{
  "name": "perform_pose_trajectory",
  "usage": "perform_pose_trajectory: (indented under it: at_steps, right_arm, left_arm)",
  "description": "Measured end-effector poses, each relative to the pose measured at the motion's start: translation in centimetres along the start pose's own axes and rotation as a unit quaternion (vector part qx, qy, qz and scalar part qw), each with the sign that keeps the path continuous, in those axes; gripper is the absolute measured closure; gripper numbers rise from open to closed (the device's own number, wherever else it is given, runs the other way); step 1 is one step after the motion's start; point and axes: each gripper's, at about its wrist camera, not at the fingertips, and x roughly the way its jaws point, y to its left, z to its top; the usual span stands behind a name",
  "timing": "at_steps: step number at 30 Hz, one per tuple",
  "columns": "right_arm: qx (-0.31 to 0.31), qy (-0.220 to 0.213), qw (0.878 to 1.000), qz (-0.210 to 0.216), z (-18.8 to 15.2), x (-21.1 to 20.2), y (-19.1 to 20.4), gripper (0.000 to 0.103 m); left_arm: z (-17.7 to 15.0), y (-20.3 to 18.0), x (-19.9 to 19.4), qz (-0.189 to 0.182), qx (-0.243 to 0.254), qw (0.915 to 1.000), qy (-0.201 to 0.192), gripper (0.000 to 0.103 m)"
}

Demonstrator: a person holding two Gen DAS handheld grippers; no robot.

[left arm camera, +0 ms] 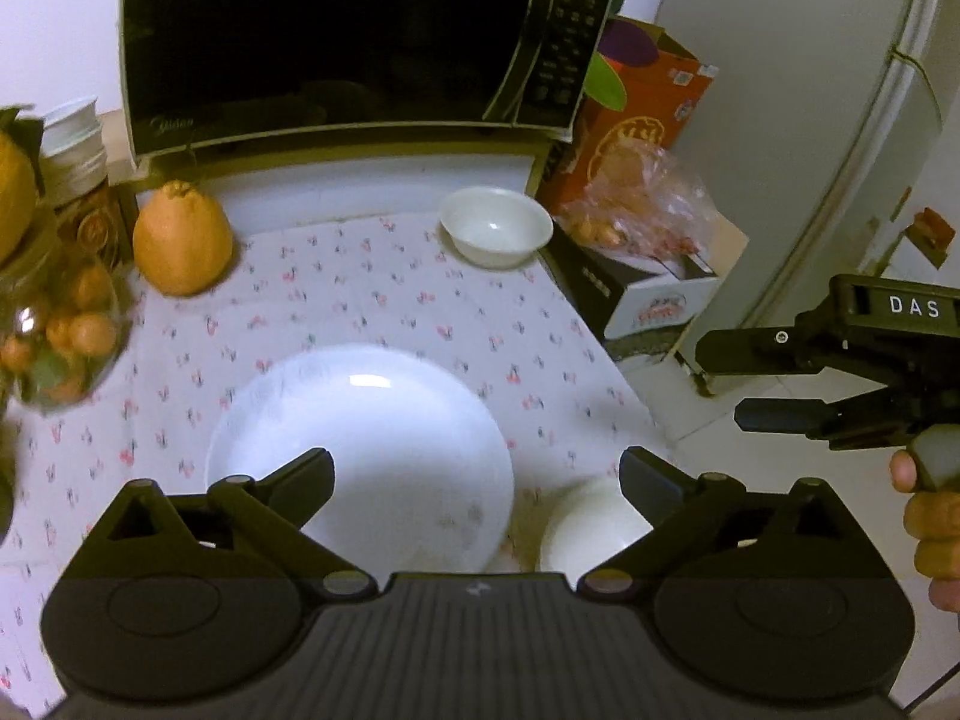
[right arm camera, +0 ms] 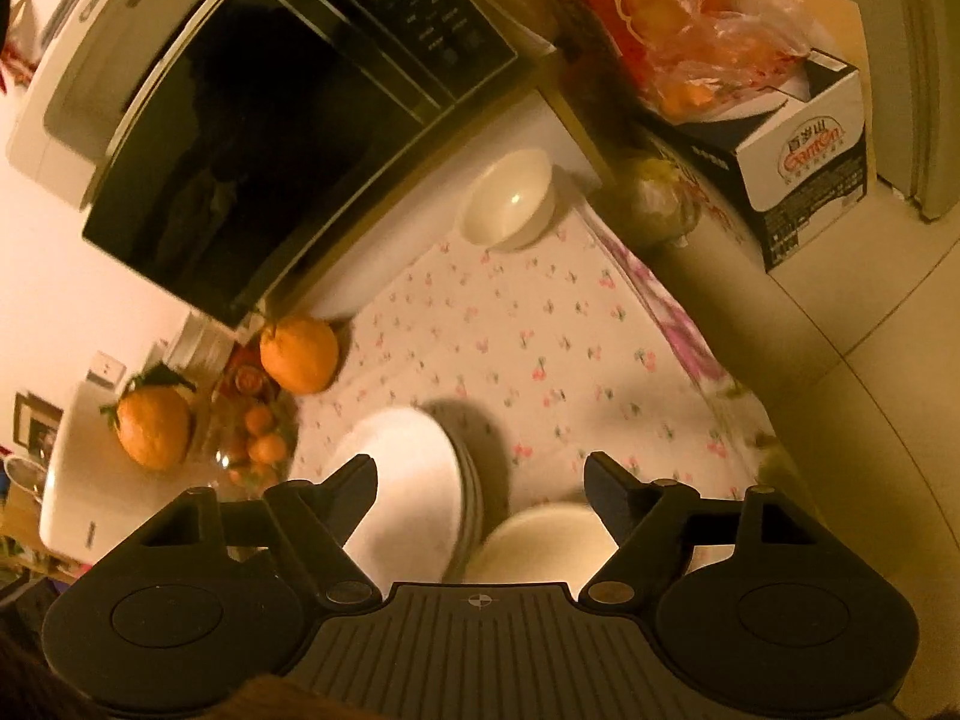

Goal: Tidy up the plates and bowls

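Left gripper (left arm camera: 477,477): we see the jaws spread wide, nothing between them, held above the plates.
Right gripper (right arm camera: 480,483): jaws apart, empty; in the left view it shows at the right edge (left arm camera: 729,384), a hand (left arm camera: 933,516) on its grip.
Plate stack (left arm camera: 366,450): white, near edge of the table; we read several rims stacked in the right view (right arm camera: 420,480).
Near bowl (left arm camera: 585,525): white, just right of the stack; whether they touch we cannot tell.
Far bowl (left arm camera: 497,227): white, upright, empty, at the far right corner of the cloth, well apart from the stack.
Tablecloth (left arm camera: 384,300): pale, small floral print.
Microwave (left arm camera: 336,42): dark door, behind the cloth.
Orange fruit (left arm camera: 182,238): far left, near the microwave's corner.
Glass bowl (left arm camera: 60,336): left edge, small oranges inside.
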Motion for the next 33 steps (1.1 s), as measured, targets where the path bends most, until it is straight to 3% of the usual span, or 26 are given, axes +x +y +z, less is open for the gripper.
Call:
perform_pose_trajectory:
  at_steps: [16, 22, 30, 33]
  right_arm:
    - [-0.032, 0.017, 0.999, -0.019, 8.9, 6.5, 0.4, 0.025]
    - [-0.047, 0.022, 0.998, -0.022, 12.1, 9.8, 0.1, 0.025]
    - [-0.036, 0.015, 0.999, -0.036, 15.3, 14.6, -1.5, 0.027]
    - [-0.035, 0.016, 0.999, -0.036, 15.9, 16.0, -2.1, 0.037]
  left_arm:
    - [7.8, 2.2, 7.9, 0.01, -0.023, 0.9996, 0.011, 0.002]
    - [10.2, 3.0, 11.2, 0.006, -0.034, 0.9994, 0.009, 0.006]
    - [11.9, 3.5, 16.3, -0.02, -0.046, 0.9985, 0.024, 0.029]
    - [12.4, 3.6, 18.1, -0.033, -0.056, 0.9974, 0.03, 0.04]
